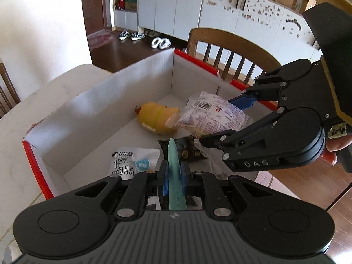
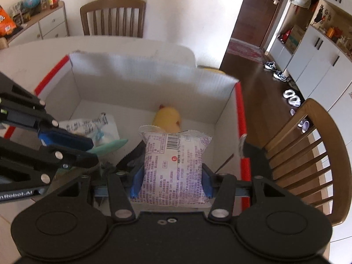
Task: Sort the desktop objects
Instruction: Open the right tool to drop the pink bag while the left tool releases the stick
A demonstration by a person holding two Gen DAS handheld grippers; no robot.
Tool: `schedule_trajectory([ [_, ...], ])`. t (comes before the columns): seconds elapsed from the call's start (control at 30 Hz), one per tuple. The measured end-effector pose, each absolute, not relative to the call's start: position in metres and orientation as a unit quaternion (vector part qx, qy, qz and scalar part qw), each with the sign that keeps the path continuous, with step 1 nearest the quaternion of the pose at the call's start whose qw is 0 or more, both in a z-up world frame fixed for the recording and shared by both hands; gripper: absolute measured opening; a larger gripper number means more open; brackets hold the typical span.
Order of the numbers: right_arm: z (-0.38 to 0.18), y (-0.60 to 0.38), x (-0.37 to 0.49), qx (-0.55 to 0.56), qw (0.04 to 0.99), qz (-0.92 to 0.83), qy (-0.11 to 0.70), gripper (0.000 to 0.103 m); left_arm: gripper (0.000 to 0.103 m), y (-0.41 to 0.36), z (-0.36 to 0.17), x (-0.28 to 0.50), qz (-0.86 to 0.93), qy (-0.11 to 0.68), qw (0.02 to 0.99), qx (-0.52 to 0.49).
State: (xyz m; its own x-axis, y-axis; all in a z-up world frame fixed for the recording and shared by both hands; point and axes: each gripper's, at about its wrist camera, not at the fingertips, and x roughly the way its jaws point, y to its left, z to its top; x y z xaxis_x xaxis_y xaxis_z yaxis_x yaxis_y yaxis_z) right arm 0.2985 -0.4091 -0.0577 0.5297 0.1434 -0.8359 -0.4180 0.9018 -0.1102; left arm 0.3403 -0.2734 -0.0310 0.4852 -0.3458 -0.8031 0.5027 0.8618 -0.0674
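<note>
A white cardboard box (image 1: 140, 81) with red edges sits on the table, open at the top. My left gripper (image 1: 175, 173) is shut on a flat teal plastic blade (image 1: 173, 160) that points down into the box. My right gripper (image 2: 171, 176) is shut on a puffy white snack packet (image 2: 176, 165) with purple print and a barcode, held over the box (image 2: 136, 77). In the left wrist view the right gripper (image 1: 222, 121) holds the packet (image 1: 215, 114) at the right. Inside lie a yellow toy chicken (image 1: 156, 116), a white sausage pouch (image 1: 132, 160) and a dark packet (image 1: 189, 149).
Wooden chairs stand behind the table's far side (image 2: 114, 15) and at the right edge (image 2: 308, 149). A person's fingers (image 1: 336, 149) hold the right gripper's handle. Shoes (image 1: 132, 35) lie on the dark floor by white cabinets.
</note>
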Motion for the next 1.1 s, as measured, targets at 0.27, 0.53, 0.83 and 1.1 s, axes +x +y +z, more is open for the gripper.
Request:
schedule_trajectory([
  [0.27, -0.067, -0.408, 0.3, -0.146, 0.855, 0.172, 0.467, 0.052, 0.01, -0.273, -0.042, 0.35, -0.243, 0.462, 0.849, 0.086],
  [0.53, -0.072, -0.406, 0.299, -0.148, 0.852, 0.178, 0.47, 0.052, 0.01, -0.267, -0.051, 0.351, -0.24, 0.488, 0.835, 0.082],
  [0.83, -0.074, -0.404, 0.3, -0.153, 0.852, 0.176, 0.469, 0.055, 0.01, -0.265, -0.06, 0.352, -0.238, 0.512, 0.821, 0.083],
  [1.1, -0.059, -0.412, 0.297, -0.142, 0.862, 0.174, 0.455, 0.064, 0.01, -0.262, -0.056, 0.352, -0.23, 0.518, 0.821, 0.064],
])
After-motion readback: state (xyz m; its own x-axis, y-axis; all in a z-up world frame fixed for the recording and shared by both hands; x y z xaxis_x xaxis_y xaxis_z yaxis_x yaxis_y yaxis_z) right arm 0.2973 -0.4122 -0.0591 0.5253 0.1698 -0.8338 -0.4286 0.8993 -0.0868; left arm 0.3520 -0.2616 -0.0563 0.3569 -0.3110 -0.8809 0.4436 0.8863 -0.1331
